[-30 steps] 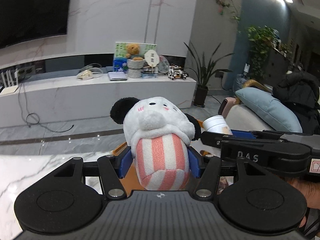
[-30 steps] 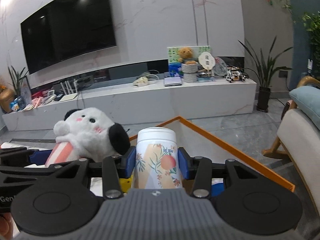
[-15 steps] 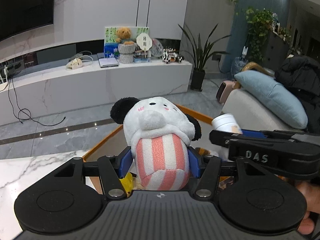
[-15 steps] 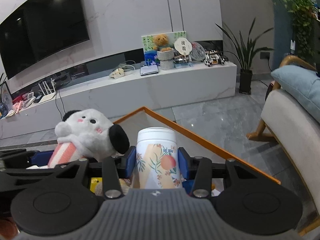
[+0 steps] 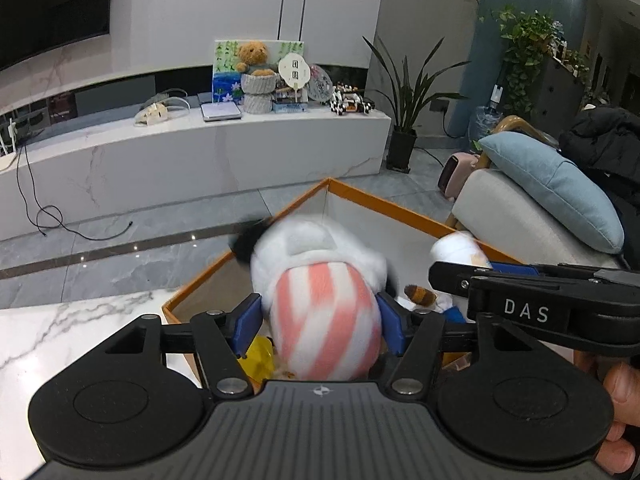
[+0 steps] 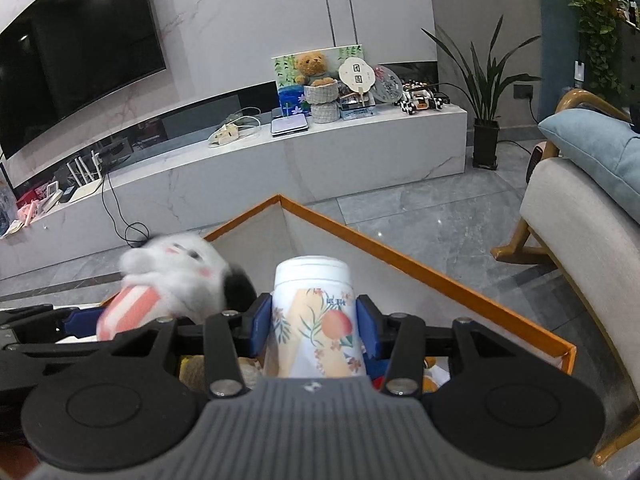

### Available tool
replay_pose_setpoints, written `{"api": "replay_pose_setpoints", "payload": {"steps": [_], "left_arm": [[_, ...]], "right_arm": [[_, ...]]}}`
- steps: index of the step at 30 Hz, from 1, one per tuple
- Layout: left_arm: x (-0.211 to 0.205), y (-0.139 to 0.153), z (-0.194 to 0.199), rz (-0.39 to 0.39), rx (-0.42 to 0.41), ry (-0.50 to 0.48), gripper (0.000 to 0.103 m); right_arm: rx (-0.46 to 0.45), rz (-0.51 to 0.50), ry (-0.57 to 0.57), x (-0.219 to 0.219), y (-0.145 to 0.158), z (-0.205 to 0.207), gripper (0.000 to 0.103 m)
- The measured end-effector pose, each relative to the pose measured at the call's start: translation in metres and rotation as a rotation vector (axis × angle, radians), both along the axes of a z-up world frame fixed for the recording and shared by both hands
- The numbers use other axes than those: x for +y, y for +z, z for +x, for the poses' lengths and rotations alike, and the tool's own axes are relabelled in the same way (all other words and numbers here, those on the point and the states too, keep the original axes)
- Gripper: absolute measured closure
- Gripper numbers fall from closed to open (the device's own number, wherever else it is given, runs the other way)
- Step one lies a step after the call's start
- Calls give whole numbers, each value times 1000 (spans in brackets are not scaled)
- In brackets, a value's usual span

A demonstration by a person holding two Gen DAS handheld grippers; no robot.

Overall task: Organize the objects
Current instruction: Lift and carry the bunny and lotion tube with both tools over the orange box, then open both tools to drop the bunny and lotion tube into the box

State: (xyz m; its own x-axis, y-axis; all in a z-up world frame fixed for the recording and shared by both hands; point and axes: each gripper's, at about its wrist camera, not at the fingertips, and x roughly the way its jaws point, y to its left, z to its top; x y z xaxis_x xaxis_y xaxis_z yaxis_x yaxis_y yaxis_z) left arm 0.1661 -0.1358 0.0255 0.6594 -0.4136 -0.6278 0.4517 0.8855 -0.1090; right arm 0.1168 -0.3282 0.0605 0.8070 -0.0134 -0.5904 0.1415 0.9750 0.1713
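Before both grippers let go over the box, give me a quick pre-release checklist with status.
1. Plush toy over the orange-rimmed box: ok.
2. Left gripper jaws have just been opening, toy blurred between them; toy clear of the pads: cannot tell.
3. Right gripper grips the jar: ok.
4. Jar upright, over the box: ok.
5. Free floor space in the box under the jar: cannot tell, other items lie there.

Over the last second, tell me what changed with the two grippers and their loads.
The left gripper has just been opening; the plush panda with the pink-striped body blurs, slipping towards the orange-rimmed box. Both grippers came down over the box. The right gripper still clamps the white floral canister.
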Motion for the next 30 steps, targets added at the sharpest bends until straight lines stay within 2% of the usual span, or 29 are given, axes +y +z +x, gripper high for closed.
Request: {"api": "replay_pose_setpoints", "payload": {"steps": [3, 13, 17, 20, 27, 30], "left_arm": [[2, 5, -2, -23, -38, 16, 15], [7, 10, -7, -59, -22, 25, 15], [17, 11, -28, -84, -30, 27, 14], [24, 11, -46, -108, -31, 32, 10], [27, 18, -75, -161, -32, 20, 10], [28, 26, -88, -174, -37, 20, 10]], "right_arm": [[-18, -2, -11, -1, 3, -2, 54], [-31, 6, -5, -2, 8, -5, 53], [-42, 18, 11, 1, 12, -14, 46], [-54, 6, 45, 11, 17, -23, 44], [-72, -5, 94, 32, 30, -48, 42], [-87, -2, 112, 40, 37, -59, 37]]}}
